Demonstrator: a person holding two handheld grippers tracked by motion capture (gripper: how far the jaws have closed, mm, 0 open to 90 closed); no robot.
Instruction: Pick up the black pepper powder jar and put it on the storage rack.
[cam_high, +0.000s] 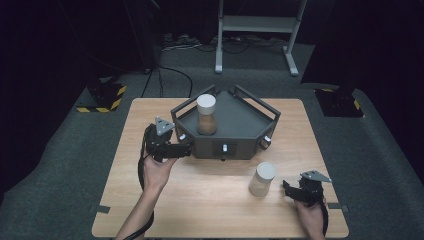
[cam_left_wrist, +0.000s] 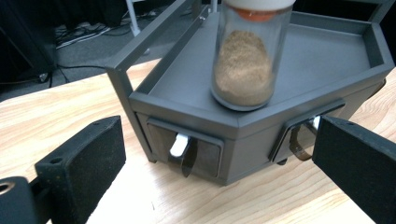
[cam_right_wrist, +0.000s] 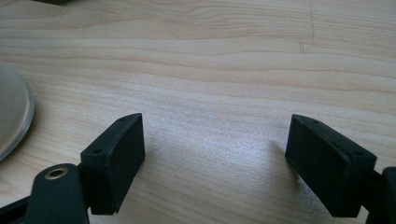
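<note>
High view: I see the dark grey tray stand (cam_high: 250, 125) at the far middle of the wooden table (cam_high: 150, 210), an angular box with raised rails and small drawer fronts along its near faces. A jar (cam_high: 206, 115) stands upright on the tray's left part: clear glass, white lid, tan powder filling the lower half. A second jar (cam_high: 262, 178), same white lid and pale fill, stands on the bare table near the front right, apart from the stand.

My left gripper (cam_high: 181, 149) sits just beside the stand's left front corner, jaws spread, nothing between them. In the left gripper view the pads (cam_left_wrist: 88, 158) flank the stand's corner without touching it; the two nearest drawer fronts each carry a small white knob (cam_left_wrist: 179, 144) and a curved metal pull. The jar's base rests near the tray's front edge there.

My right gripper (cam_high: 289, 190) rests low at the table's right front, near the second jar, jaws apart over bare wood.
</note>
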